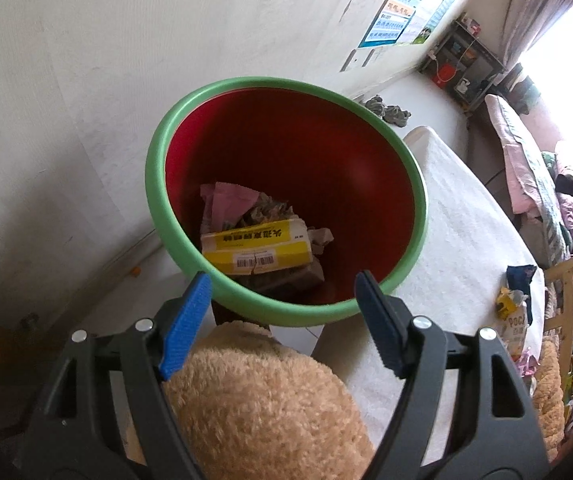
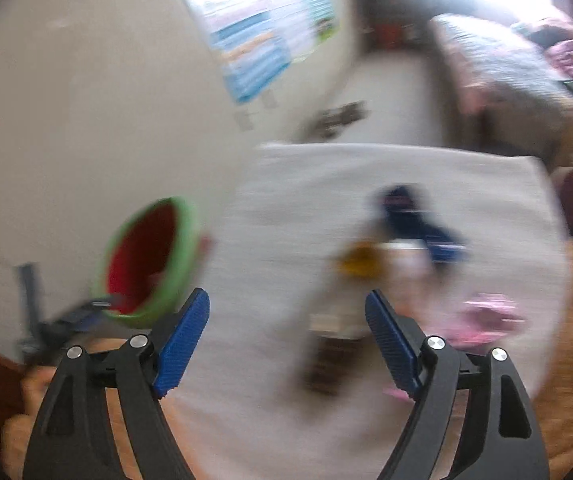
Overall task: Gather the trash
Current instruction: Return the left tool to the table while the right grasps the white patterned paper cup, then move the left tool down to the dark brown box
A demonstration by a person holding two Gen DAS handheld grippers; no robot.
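A bin with a green rim [image 1: 154, 184] and red inside stands beside a white cloth-covered table [image 1: 466, 240]. In it lie a yellow carton with a barcode [image 1: 256, 250] and crumpled pink and brown paper [image 1: 230, 200]. My left gripper [image 1: 282, 304] hovers open over the bin's near rim, nothing between its blue pads. The right wrist view is blurred. There my right gripper [image 2: 288, 320] is open and empty above the table, with the bin [image 2: 182, 256] at its left. Ahead of it lie a dark blue wrapper [image 2: 414, 216], a yellow piece [image 2: 360, 262] and a pink wrapper [image 2: 486, 316].
A tan plush cushion [image 1: 262, 400] fills the space under my left gripper. Wrappers [image 1: 516, 296] lie at the table's far edge. A white wall with a poster [image 1: 402, 12] is behind the bin. Piled bedding [image 1: 546, 184] and a shelf [image 1: 466, 64] are at the right.
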